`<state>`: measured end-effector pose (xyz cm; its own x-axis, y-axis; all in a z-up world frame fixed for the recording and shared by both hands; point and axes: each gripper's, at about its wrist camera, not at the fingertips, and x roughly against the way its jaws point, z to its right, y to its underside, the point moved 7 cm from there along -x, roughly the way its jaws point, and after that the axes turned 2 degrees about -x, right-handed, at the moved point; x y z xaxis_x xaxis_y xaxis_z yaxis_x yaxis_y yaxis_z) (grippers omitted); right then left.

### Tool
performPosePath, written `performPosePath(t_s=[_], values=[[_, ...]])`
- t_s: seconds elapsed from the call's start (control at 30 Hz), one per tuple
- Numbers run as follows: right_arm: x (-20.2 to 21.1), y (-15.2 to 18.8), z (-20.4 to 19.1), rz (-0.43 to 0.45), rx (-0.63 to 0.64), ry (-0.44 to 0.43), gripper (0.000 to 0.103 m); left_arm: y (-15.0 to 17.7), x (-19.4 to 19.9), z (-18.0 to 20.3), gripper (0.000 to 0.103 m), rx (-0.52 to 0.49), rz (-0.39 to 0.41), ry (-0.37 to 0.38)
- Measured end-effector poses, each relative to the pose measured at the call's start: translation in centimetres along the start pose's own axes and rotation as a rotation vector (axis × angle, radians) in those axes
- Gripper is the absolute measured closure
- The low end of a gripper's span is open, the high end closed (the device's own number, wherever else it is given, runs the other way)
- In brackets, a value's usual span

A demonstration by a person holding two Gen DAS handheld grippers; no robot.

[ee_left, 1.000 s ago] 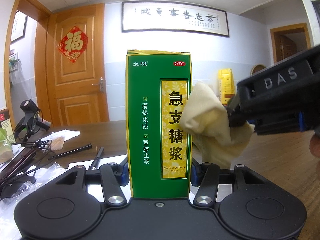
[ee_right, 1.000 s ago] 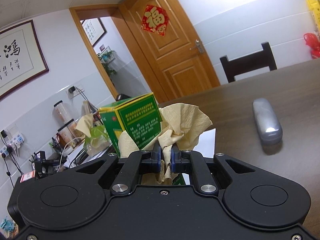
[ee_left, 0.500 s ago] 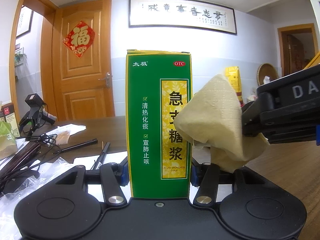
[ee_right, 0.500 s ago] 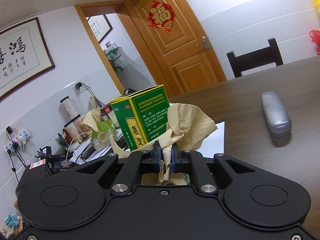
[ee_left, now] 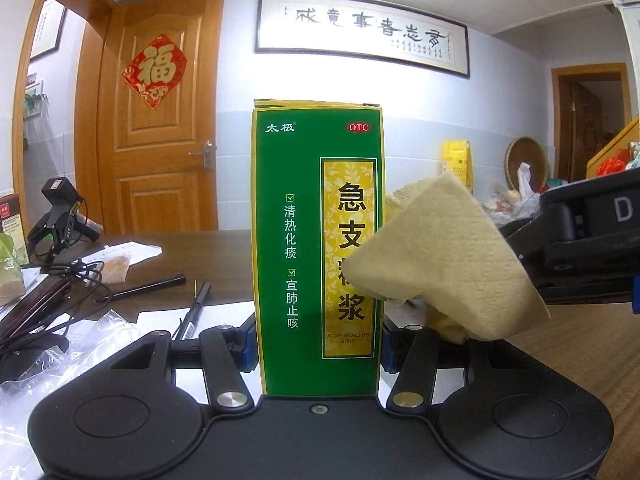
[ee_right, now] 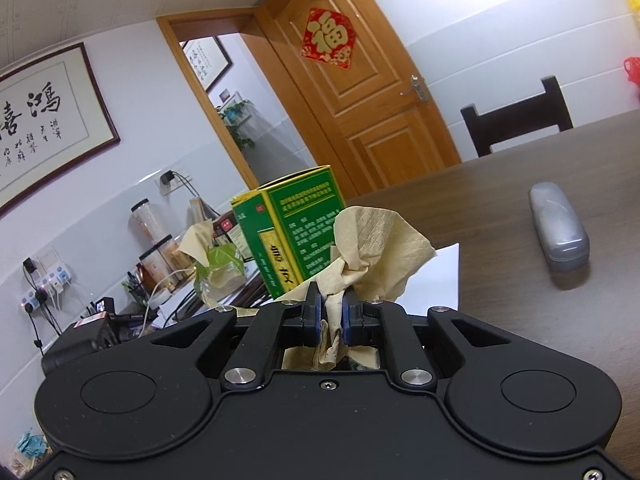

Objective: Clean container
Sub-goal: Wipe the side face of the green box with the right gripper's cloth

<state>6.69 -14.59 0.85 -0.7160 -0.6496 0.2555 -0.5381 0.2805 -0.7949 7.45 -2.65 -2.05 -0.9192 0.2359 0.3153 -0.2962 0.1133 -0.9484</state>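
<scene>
Yellow tissue [ee_left: 440, 264] now farther across green box [ee_left: 318, 248].

Medicine box [ee_left: 318, 248] stood upright between the jaws of the left gripper [ee_left: 318, 354]. Tissue [ee_left: 436, 264] lay against the box's right edge, clamped in the right gripper [ee_right: 331, 320]. Pens [ee_left: 192, 312] and cables [ee_left: 68, 276] lay on the table [ee_left: 580, 344] left of the box. Glasses case [ee_right: 558, 232] sat well right of the box, before a chair [ee_right: 516, 120].
</scene>
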Motion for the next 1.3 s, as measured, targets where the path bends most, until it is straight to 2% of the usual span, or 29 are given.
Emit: performPosePath(t_s=[0.17, 0.43, 0.53, 0.9, 1.13, 1.3], values=[[0.1, 0.0, -0.1, 0.011, -0.002, -0.006, 0.093, 0.0, -0.1, 0.1, 0.054, -0.007, -0.001, 0.001], [1.7, -1.7, -0.7, 0.086, 0.001, -0.046, 0.093, 0.1, 0.1, 0.8, 0.053, -0.035, 0.013, 0.028], [2.1, -2.0, -1.0, 0.104, 0.007, -0.062, 0.093, 0.1, 0.1, 1.0, 0.053, -0.053, 0.017, 0.014], [1.5, -1.7, -3.3, 0.067, 0.073, -0.165, 0.092, 0.2, 0.0, 1.0, 0.053, -0.065, 0.018, 0.018], [-0.4, -0.8, -2.5, -0.008, 0.039, -0.159, 0.093, 0.2, 0.3, 1.6, 0.054, -0.095, 0.037, 0.034], [-0.3, -1.0, -2.9, 0.001, 0.044, -0.158, 0.093, 0.4, 0.3, 2.0, 0.054, -0.12, 0.038, 0.039]])
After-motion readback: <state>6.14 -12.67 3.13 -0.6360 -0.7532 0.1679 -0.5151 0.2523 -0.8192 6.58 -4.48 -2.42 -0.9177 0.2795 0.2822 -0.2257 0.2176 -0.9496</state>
